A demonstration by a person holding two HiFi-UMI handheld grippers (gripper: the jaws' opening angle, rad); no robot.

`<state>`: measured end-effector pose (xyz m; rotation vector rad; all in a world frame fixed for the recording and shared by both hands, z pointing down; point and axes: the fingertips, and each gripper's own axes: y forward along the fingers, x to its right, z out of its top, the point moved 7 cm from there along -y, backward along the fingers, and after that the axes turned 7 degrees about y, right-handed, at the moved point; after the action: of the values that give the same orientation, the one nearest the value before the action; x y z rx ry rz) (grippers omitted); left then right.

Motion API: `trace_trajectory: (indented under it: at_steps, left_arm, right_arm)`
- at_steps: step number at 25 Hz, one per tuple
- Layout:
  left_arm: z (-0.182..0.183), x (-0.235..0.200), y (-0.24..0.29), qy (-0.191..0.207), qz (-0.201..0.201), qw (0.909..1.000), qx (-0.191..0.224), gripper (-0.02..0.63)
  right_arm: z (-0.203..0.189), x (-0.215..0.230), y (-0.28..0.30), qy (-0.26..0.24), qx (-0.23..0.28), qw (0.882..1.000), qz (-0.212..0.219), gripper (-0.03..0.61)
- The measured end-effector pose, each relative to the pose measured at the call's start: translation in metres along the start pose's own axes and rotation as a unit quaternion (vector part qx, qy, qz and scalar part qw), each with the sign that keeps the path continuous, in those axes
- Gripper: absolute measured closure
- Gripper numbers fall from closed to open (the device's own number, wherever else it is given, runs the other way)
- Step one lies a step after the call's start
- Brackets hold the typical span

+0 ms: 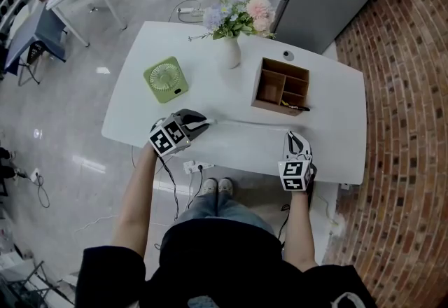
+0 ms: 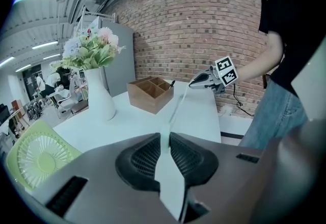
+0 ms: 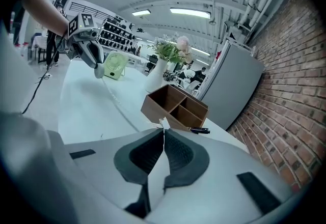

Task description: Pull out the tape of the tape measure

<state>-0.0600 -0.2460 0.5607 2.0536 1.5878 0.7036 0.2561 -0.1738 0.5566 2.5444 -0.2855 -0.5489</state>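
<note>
L gripper at table's near-left, jaws partway closed, clamped on white case. Tape runs right along near edge to R gripper, jaws pinched tight on tape's tip. Fan, vase, box sit farther back.

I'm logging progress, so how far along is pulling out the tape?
Done: the tape already stretches between both grippers. In hand: the left gripper clamps the white case, the right gripper pinches the tape's end. Left: maybe pulling further.
</note>
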Motion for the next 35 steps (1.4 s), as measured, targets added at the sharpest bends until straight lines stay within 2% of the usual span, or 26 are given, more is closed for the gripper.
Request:
trace_trajectory:
  at_steps: [4,13,20,35]
  left_arm:
    - [-0.01,-0.002,0.012,0.005,0.002,0.9998,-0.019,0.543]
    - [-0.027,-0.006,0.041,0.001,0.005,0.9997,-0.022,0.541]
    - [-0.036,-0.007,0.051,-0.009,-0.003,0.9986,-0.052,0.541]
    - [-0.038,-0.01,0.059,-0.013,-0.004,0.9985,-0.052,0.537]
  right_arm:
    - [-0.011,-0.001,0.012,0.004,-0.019,1.0,0.01,0.574]
    - [-0.035,-0.003,0.04,0.033,-0.054,0.998,0.025,0.574]
    - [-0.044,-0.005,0.051,0.044,-0.071,0.996,0.034,0.574]
    - [-0.053,-0.005,0.053,0.069,-0.089,0.993,0.047,0.566]
